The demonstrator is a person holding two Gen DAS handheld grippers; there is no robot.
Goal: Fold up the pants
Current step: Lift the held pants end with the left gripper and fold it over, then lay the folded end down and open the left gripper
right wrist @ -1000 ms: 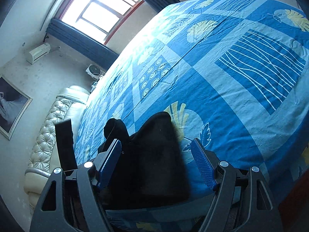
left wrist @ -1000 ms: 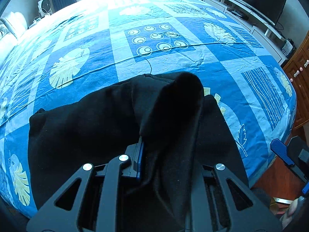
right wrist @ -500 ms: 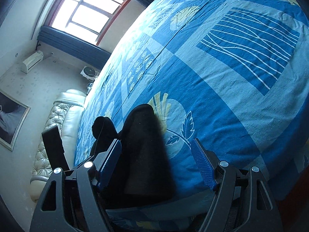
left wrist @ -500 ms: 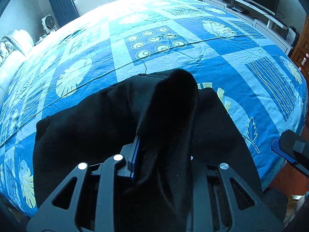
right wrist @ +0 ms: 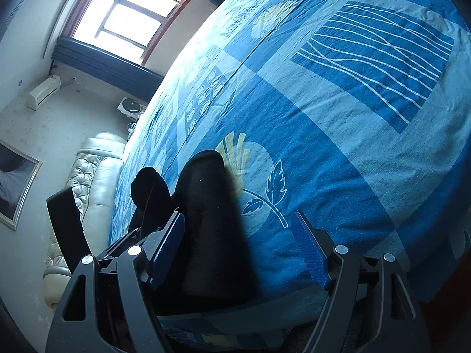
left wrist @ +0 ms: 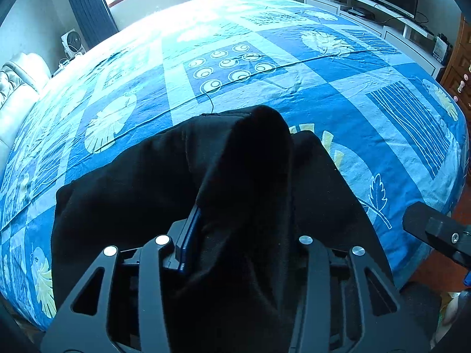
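Though loose, pants (right wrist: pixel 206 206) within right tool (right wrist: pixel 237 223).

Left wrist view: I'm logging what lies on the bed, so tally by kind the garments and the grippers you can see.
Black pants: 1
Grippers: 2, the left gripper, opening with a fold of the pants between its fingers, and part of the right gripper at the frame's right edge
Total: 3

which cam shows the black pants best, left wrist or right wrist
The left wrist view. There the black pants spread across the near edge of the bed, with a fold rising between the opening jaws of the left gripper. The right wrist view catches only a narrow end of the pants, beside the open right gripper.
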